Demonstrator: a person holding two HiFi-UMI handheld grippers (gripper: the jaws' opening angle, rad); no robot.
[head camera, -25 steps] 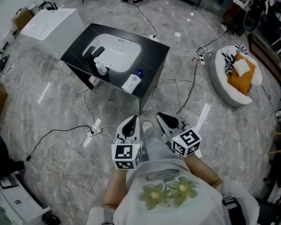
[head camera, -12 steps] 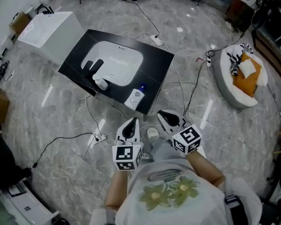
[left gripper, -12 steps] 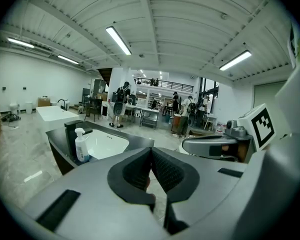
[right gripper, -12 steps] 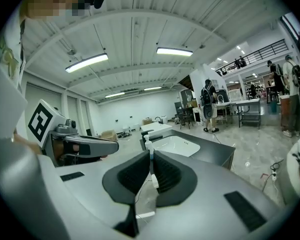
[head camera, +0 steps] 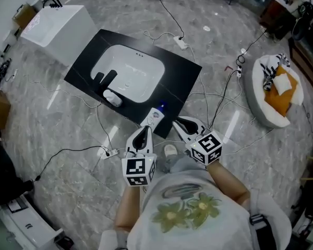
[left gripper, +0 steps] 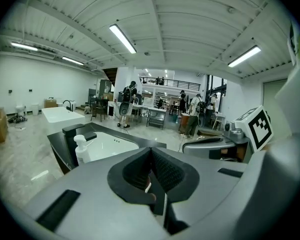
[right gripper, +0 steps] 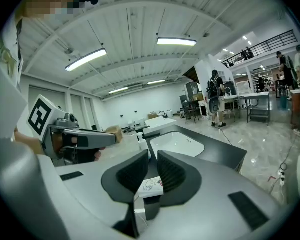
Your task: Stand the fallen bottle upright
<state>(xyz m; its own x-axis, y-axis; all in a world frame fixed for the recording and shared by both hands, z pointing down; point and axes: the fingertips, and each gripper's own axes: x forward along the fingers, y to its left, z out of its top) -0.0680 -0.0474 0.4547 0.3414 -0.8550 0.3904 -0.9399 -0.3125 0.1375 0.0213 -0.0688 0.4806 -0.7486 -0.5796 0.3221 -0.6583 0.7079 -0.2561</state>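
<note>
So, status: the fallen bottle (head camera: 155, 118) lies on its side at the near edge of the black tabletop (head camera: 182, 74), just below centre in the head view, label up, with a small blue spot beside its far end. Neither tool touches it.

My left tool (head camera: 145, 132) has its pads pressed together at the tips and grips nothing. It hovers just short of the tabletop edge, lower centre of the head view, close below the bottle.

My right tool (head camera: 181, 125) has its jaws a narrow gap apart. The right gripper view shows the bottle's label through that gap, lying beyond the pads, not between them. This tool sits just right of the bottle in the head view.

The white sink basin (head camera: 133, 72) is set into the tabletop, upper centre. A black faucet (head camera: 105, 78) stands at its left rim, and a white pump bottle (head camera: 112, 97) stands upright just beside it. Cables run across the marble floor (head camera: 68, 134).
</note>
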